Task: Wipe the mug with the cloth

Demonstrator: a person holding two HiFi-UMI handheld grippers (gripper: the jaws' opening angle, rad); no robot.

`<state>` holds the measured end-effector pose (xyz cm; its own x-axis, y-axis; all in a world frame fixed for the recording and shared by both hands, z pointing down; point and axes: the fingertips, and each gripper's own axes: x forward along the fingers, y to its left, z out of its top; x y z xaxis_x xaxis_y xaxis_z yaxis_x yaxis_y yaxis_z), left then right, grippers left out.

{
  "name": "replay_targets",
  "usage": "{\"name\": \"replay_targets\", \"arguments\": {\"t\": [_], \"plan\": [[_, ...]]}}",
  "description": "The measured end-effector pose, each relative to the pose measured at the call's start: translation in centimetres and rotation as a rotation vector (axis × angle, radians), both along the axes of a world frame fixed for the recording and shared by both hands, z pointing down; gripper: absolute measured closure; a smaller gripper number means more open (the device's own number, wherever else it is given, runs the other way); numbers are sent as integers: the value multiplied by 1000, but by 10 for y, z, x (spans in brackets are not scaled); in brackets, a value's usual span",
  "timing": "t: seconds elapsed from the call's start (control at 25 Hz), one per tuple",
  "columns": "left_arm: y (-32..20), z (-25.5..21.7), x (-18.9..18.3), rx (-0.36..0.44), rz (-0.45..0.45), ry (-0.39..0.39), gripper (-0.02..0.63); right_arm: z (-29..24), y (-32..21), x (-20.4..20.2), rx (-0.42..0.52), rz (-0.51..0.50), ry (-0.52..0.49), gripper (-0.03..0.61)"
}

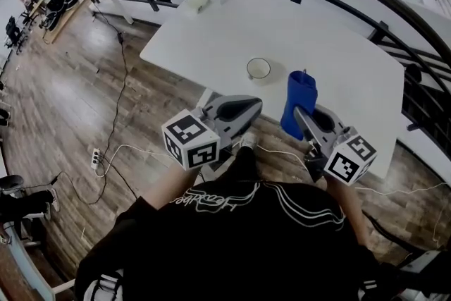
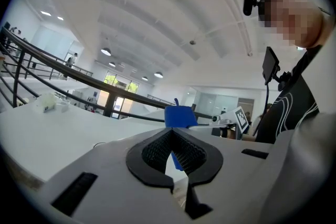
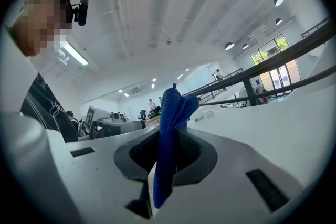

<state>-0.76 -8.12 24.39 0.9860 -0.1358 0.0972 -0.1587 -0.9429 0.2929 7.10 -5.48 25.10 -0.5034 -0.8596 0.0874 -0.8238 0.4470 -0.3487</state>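
Blue cloth (image 3: 173,107) in right gripper (image 3: 169,147)

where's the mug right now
In the head view the mug stands upright on the white table near its front edge, just left of the blue cloth clamped in the right gripper and beyond the left gripper.
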Motion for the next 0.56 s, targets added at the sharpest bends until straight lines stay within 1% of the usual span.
{"name": "replay_targets", "arguments": {"t": [0.2, 0.56], "plan": [[10, 1, 1, 22, 10, -13, 606, 1, 10, -1, 3, 11, -13, 531], [24, -4, -1, 9, -4, -5, 607, -7, 26, -4, 13, 5, -20, 531]]}}
